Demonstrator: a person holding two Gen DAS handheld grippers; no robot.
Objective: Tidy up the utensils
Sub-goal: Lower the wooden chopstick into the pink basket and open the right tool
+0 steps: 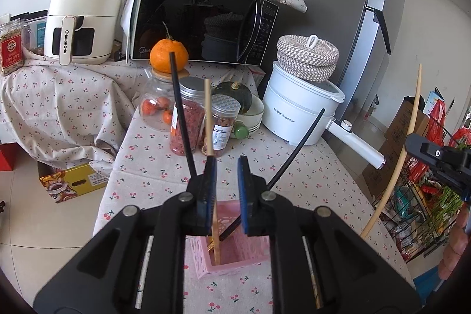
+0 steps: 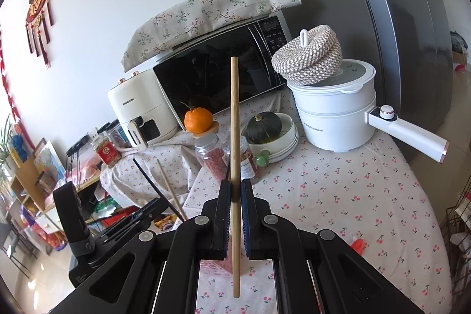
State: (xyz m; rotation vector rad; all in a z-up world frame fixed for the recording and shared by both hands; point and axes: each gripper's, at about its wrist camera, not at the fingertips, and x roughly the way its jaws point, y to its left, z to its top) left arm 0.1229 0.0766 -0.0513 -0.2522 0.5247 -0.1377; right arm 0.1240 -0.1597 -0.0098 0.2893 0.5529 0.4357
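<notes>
While my right hand-held gripper (image 2: 235, 190) is clamped on a pale wooden chopstick (image 2: 234, 137), held upright above the worktop (image 2: 353, 196), my left hand-held gripper (image 1: 226, 167) hangs with its fingers apart over the pink basket (image 1: 235, 255). In that basket I see two black chopsticks (image 1: 181, 119) leaning outward and a wooden chopstick (image 1: 208, 119) standing between them. Beyond it stand two jars (image 1: 188, 119) of dried food, a glass jar (image 1: 156, 108) topped by an orange (image 1: 168, 55), and a bowl (image 1: 253, 114) holding a dark squash (image 1: 234, 96). The white pot (image 1: 300, 108) sits near the far right edge; cloth to the right lies open.
</notes>
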